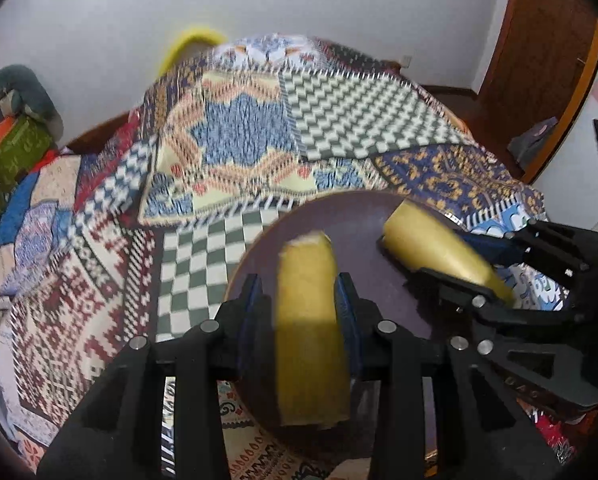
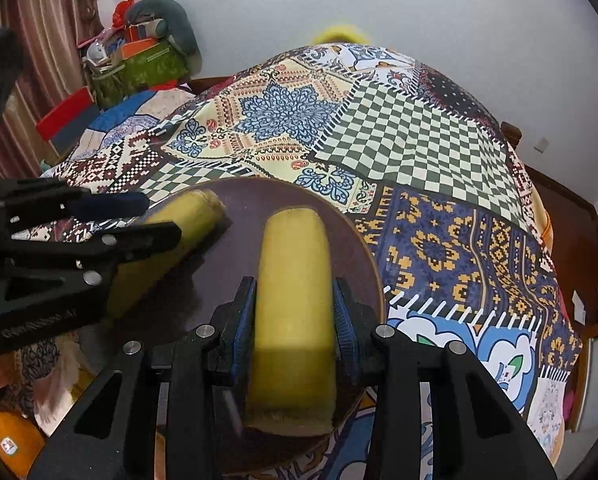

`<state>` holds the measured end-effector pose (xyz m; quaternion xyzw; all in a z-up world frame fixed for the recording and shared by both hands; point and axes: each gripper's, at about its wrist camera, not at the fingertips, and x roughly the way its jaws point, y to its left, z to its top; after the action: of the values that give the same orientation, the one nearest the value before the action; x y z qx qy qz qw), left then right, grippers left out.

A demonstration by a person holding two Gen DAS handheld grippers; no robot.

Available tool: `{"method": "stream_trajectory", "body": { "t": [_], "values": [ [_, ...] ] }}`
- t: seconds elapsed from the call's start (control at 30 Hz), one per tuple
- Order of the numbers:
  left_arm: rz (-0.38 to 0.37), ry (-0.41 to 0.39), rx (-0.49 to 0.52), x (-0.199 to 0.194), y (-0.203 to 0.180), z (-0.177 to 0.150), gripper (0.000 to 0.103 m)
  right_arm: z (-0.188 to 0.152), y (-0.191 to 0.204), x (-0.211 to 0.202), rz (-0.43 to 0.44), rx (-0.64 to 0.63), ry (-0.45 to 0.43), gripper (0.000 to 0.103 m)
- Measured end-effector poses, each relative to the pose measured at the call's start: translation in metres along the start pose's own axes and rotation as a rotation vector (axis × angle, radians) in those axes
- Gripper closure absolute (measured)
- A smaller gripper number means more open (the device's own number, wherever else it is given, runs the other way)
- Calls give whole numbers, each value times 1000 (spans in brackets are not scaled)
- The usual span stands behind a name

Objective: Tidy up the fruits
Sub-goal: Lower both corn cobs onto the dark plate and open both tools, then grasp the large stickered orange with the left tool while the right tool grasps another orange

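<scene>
A dark round plate point(image 1: 359, 216) lies on a patchwork quilt. My left gripper point(image 1: 299, 284) is shut on a yellow banana piece point(image 1: 311, 320), which sticks out over the plate between the blue pads. My right gripper point(image 1: 415, 256) comes in from the right, shut on a second banana piece point(image 1: 431, 252) whose end is low over the plate. In the right wrist view, the right gripper point(image 2: 295, 284) clamps its banana piece point(image 2: 295, 300) above the plate point(image 2: 351, 248). The left gripper point(image 2: 159, 220) holds its banana piece point(image 2: 187, 216) at the left. I cannot tell whether either piece touches the plate.
The patchwork quilt point(image 2: 419, 152) covers a bed that fills both views. A green basket of clutter point(image 2: 139, 68) stands at the back left by a curtain. A wooden door point(image 1: 539, 60) is on the right, and something yellow point(image 1: 187, 44) shows behind the bed.
</scene>
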<state>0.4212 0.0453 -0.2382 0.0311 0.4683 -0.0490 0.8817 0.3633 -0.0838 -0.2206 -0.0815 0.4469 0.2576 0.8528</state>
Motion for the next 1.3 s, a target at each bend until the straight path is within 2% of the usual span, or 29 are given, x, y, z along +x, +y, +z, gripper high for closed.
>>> {"method": "stream_trajectory", "body": {
  "t": [0.27, 0.6, 1.0, 1.13, 1.3],
  "values": [
    [18, -48, 9, -29, -2, -3, 65, 1, 6, -30, 2, 3, -57, 68],
    [23, -99, -16, -77, 2, -23, 64, -13, 16, -84, 30, 9, -135, 66],
    [46, -132, -77, -139, 7, -80, 58, -61, 26, -136, 69, 52, -186, 66],
    [37, -135, -112, -154, 6, -103, 50, -76, 32, -144, 61, 58, -193, 66],
    [67, -136, -96, -167, -3, -129, 49, -100, 41, -152, 66, 85, -190, 66]
  ]
}}
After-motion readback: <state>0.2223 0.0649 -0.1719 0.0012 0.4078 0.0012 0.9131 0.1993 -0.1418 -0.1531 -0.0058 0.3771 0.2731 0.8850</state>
